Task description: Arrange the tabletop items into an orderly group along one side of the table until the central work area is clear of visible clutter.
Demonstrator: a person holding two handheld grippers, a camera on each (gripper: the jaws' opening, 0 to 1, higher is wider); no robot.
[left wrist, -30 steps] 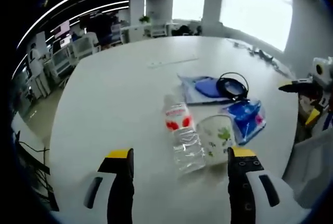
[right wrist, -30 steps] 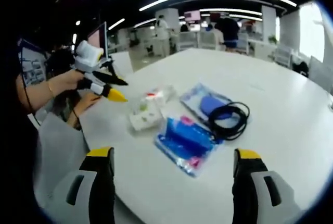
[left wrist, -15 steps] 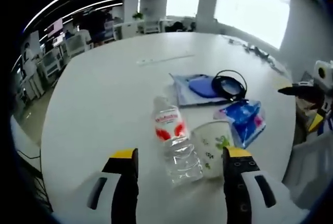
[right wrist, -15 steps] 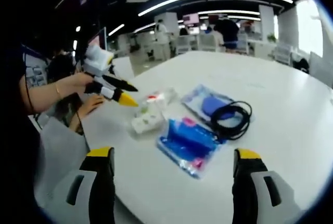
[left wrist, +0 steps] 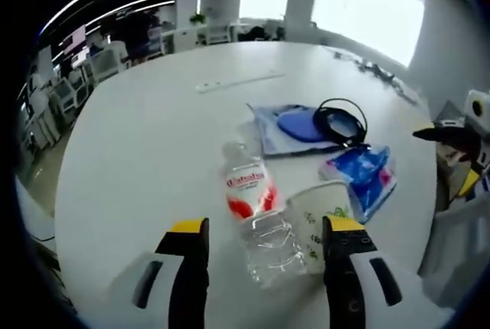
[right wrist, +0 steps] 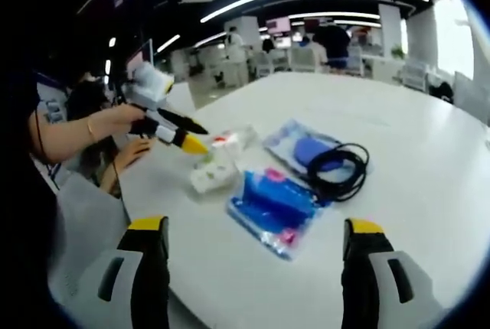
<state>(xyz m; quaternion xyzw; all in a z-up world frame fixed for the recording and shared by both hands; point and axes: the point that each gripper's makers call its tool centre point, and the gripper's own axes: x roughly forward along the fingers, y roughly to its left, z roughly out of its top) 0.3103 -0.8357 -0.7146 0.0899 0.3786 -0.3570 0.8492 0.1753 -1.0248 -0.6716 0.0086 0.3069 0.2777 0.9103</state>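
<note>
Bottle and cup lie between left gripper's wide jaws.

Black, yellow-tipped hand-held gripper jaws on white bodies

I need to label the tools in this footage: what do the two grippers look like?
Each gripper, left and right, has two black jaws with yellow tips and pale grey bases with a dark slot. Seen from the right gripper view, the left gripper carries a white box on top.
</note>
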